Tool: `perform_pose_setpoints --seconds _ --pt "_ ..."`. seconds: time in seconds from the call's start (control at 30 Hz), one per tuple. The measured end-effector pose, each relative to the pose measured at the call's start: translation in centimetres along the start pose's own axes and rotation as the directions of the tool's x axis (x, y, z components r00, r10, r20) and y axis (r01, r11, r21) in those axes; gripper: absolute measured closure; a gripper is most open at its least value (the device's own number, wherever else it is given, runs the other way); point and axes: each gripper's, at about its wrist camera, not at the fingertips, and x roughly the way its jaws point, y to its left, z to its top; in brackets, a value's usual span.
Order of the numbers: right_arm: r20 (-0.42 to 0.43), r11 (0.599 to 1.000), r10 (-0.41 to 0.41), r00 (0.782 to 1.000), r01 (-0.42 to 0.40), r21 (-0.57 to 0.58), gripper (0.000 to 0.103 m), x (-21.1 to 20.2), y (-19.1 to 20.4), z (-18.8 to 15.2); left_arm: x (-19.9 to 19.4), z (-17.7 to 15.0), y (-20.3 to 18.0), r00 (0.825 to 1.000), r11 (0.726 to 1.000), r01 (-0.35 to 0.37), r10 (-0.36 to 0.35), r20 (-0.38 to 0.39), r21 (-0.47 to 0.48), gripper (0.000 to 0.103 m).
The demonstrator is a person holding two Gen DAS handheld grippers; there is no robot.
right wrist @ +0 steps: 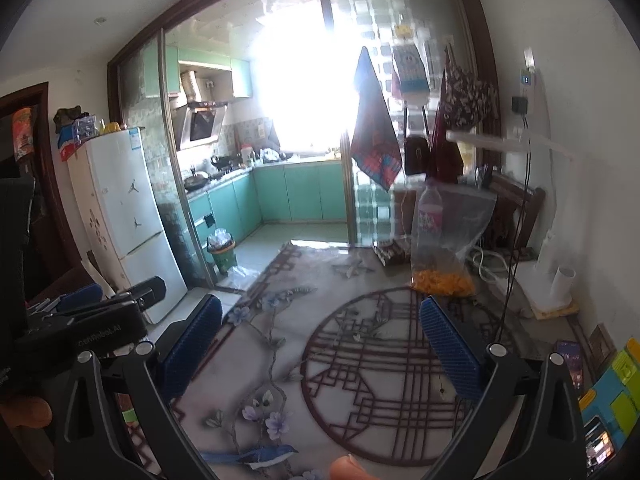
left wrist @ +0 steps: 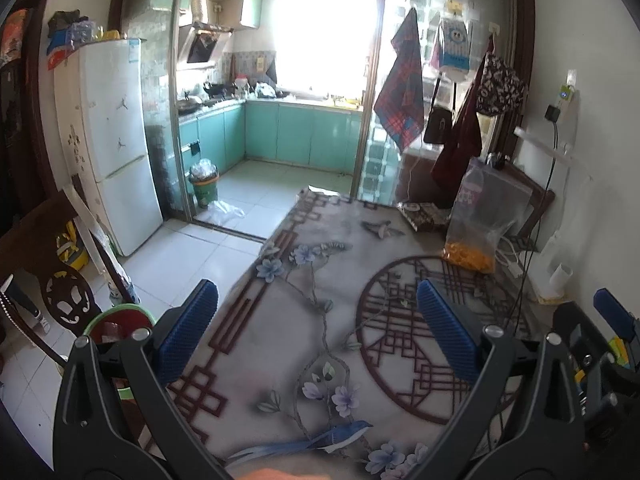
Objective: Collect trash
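Note:
Both grippers hover over a table (left wrist: 304, 320) with a flower-and-lattice cloth, which also shows in the right wrist view (right wrist: 340, 360). My left gripper (left wrist: 318, 300) is open and empty. My right gripper (right wrist: 320, 316) is open and empty; it also shows at the right edge of the left wrist view (left wrist: 612, 304). The left gripper shows at the left of the right wrist view (right wrist: 104, 300). A clear plastic bag with orange pieces (left wrist: 476, 232) stands at the table's far right, also in the right wrist view (right wrist: 444, 256). A green trash bin (left wrist: 205, 186) with a plastic liner stands on the kitchen floor (right wrist: 222, 250).
A dark packet (left wrist: 426, 216) lies behind the bag. A white roll (right wrist: 560, 284) and cables sit by the right wall. A white fridge (left wrist: 116, 140) stands left, a wooden chair (left wrist: 60, 292) near the table's left. Colourful boxes (right wrist: 616, 396) lie at the right.

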Motion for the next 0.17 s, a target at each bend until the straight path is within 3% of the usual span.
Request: perform_pose_setpoints --seconds 0.07,0.17 --pt "-0.088 0.998 -0.057 0.995 0.056 -0.013 0.007 2.6 -1.2 -2.1 2.3 -1.3 0.2 0.999 1.0 0.0 0.0 -0.051 -0.001 0.005" --pt "-0.246 0.991 -0.134 0.96 0.137 -0.002 0.007 7.0 -4.6 -7.1 6.2 -3.6 0.5 0.989 1.0 -0.019 0.021 -0.146 0.016 0.005"
